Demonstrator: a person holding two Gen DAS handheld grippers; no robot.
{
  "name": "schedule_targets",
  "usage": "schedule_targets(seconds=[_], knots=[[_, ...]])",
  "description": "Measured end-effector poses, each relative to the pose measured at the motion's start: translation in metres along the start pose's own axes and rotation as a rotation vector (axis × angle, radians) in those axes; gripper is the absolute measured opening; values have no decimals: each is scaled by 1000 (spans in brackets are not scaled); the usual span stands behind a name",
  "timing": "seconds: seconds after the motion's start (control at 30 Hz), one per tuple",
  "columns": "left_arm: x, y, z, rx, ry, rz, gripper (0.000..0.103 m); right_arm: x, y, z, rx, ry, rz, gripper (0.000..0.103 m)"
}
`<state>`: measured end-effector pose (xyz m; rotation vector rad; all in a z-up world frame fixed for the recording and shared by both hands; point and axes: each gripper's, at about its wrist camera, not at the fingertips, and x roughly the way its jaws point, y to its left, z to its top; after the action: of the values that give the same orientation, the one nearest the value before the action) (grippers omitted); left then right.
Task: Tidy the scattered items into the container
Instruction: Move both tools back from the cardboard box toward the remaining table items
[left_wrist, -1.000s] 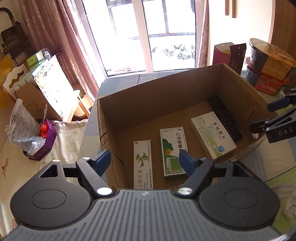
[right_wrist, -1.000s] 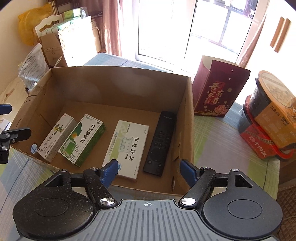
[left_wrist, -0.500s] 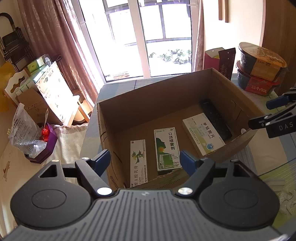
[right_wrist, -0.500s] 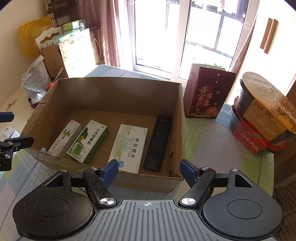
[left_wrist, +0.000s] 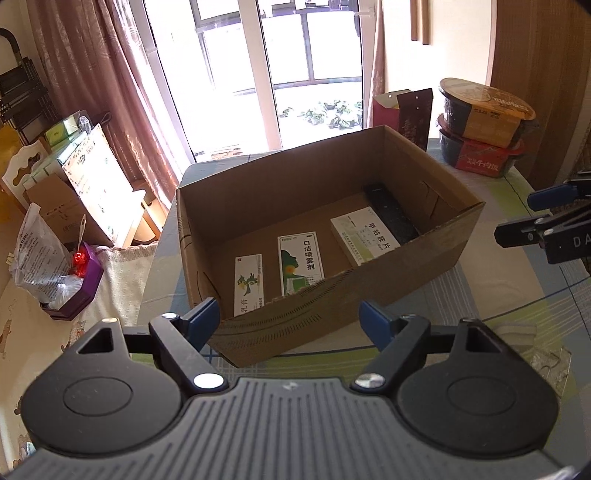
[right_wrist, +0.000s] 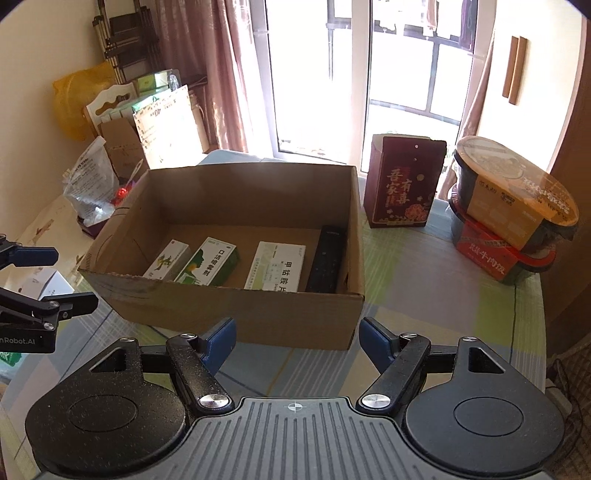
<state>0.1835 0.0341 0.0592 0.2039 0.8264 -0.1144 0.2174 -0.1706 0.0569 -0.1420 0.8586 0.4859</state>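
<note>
Room: sunlit window ahead of both sets of fingers, curtains at the sides, a striped cloth on the bench (right_wrist: 424, 295).
Change: both grippers have drawn back and up from the cardboard box (left_wrist: 369, 295); its near wall now hides part of the contents, where a second ago they lay in plain view.
Meaning: tidying looks finished, and I see no loose item left on the bench.
Left gripper (left_wrist: 291, 317): fingers wide, empty, box just ahead.
Right gripper (right_wrist: 295, 336): fingers wide, empty, box just ahead.
Contents: 3 flat, glossy card medicine boxes and 1 slim black remote (right_wrist: 325, 258) in a row on the box floor.
Box: matte corrugated card, rough torn near edge.
Beyond it: red paper bag (right_wrist: 402, 184), 2 stacked round food tubs (right_wrist: 509, 206).
</note>
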Motion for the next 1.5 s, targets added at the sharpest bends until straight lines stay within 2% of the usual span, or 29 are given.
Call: schedule_targets(seconds=[0.47,0.7,0.9,1.03,1.2,1.23,1.27,1.37,1.5], knots=[[-20,-11,-60,1,21,-81,81,-39,-16,-85,111,32,0,79],[-18,-22,-85,25,54,-125,81,-48,-29,-134,198,61,-6,79],[-12,-31,-104,50,89,-155,81,-47,-34,-174,202,105,-44,79],[-7,-37,-114,61,113,-178,81,-46,-36,-193,171,123,-57,79],[-1,-42,-120,63,139,-194,81,-41,-44,-204,107,121,-21,80],[0,-42,-121,64,144,-194,81,-38,-45,-205,84,122,-19,98],[1,-43,-121,65,149,-194,81,-36,-47,-205,62,123,-18,103],[5,-44,-119,70,153,-193,81,-28,-50,-205,-30,116,-5,103],[10,-46,-117,82,160,-192,81,-10,-56,-203,-134,156,30,103]])
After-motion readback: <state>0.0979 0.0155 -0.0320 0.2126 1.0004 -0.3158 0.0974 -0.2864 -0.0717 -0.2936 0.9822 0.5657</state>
